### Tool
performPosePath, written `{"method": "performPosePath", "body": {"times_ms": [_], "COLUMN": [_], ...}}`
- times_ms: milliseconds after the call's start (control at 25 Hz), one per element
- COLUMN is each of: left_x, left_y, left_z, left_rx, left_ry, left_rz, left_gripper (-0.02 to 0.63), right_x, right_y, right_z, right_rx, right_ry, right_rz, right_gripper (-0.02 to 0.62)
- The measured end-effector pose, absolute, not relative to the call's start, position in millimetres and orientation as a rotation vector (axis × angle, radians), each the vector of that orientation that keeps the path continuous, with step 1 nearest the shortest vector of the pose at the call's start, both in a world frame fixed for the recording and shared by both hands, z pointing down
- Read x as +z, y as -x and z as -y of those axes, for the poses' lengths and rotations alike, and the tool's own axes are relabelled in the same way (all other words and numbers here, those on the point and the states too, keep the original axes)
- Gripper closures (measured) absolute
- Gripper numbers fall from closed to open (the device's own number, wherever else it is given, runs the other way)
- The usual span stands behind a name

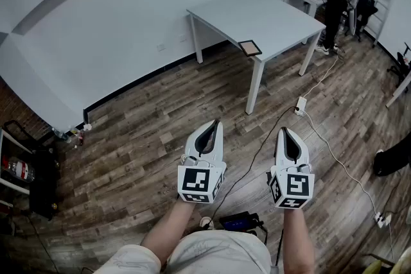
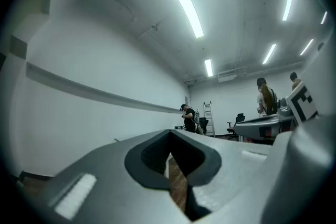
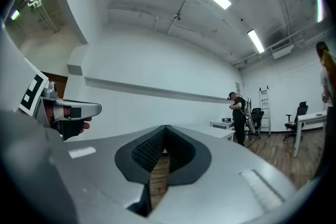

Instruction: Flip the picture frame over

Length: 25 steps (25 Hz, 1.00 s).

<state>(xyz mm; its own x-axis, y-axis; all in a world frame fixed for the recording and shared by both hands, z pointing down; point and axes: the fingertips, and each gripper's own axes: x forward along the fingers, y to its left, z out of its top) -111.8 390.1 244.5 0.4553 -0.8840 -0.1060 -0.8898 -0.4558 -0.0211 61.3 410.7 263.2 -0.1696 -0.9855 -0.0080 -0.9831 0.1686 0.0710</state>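
The left gripper (image 1: 216,123) is held low over the wooden floor (image 1: 128,138), its fingers closed on nothing. The picture frame (image 1: 250,47) lies flat at the near edge of the tabletop (image 1: 257,13), well apart from both grippers. The right gripper (image 1: 283,130) is held beside the left, its fingers likewise closed and empty.

Hazards:
- A dark cable (image 1: 259,143) and a power strip (image 1: 300,104) lie on the floor in the path to the tabletop. A foot may be caught during the approach.
- The frame may be pushed off the edge if it is met with closed fingers or nudged outward.

Counted in the head view: one picture frame, two grippers, one power strip, one person (image 1: 335,0) standing at far right.
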Motion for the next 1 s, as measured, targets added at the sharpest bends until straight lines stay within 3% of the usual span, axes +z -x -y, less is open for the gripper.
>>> {"method": "performPosePath", "body": {"times_ms": [1000], "left_x": [261], "left_y": [52], "left_z": [-373], "left_rx": [0.079], "left_ry": [2.602], "left_rz": [-1.649], "left_gripper": [0.606], "right_x": [283], "right_y": [-118], "right_z": [-388], "right_rx": [-0.043], "right_ry": [-1.957], "right_rz": [2.428], "right_gripper": [0.572]}}
